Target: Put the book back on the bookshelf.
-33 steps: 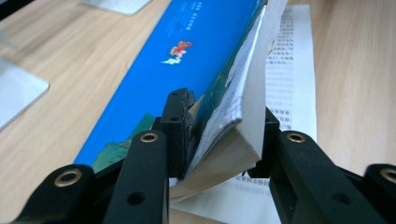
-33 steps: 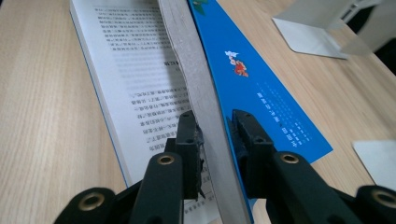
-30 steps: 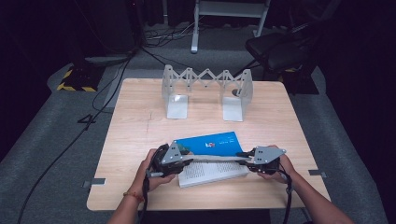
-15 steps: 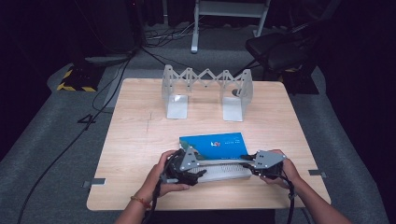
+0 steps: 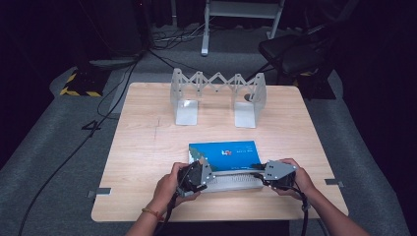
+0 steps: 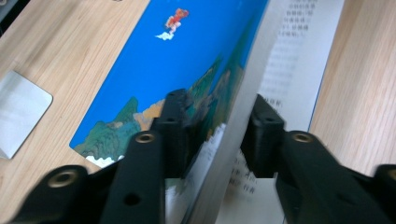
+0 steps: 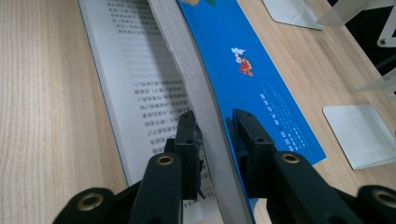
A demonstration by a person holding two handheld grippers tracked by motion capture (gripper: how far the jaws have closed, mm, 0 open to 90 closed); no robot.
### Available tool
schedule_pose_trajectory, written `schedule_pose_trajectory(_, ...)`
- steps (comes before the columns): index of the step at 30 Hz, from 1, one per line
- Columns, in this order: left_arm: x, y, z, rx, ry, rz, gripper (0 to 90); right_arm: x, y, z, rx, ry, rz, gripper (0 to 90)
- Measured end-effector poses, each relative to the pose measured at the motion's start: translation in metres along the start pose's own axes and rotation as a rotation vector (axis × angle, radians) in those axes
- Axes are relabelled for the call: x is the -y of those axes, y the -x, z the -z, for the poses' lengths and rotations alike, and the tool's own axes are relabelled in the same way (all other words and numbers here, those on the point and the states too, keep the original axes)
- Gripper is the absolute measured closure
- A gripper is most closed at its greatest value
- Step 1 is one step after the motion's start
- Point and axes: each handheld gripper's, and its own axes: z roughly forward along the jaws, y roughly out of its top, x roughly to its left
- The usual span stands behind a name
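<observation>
my left claw [image 5: 205, 169] is clamped on the left end of the blue book [image 5: 225, 152], its jaws pinching the cover and page block. my right claw [image 5: 259, 173] grips the opposite end likewise. the book lies at the near middle of the table [image 5: 147, 142], open to a printed page, well apart from the metal rack [image 5: 216, 96] behind it.

table [image 5: 147, 147] brightly lit | surroundings dark | gripper views: near jaws blurred, soft focus
</observation>
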Motion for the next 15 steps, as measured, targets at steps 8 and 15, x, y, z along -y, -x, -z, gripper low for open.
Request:
schedule_pose_trajectory(8, 0.009, -0.011, 0.000, 0.064, 0.041, 0.002, 70.8, 0.016, 0.014, -0.003, -0.080, 0.134, -0.097, 59.9)
schedule_pose_trajectory(15, 0.017, -0.023, 0.003, 0.124, 0.070, 0.075, 66.3, 0.022, 0.019, -0.006, -0.113, 0.159, -0.061, 70.6)
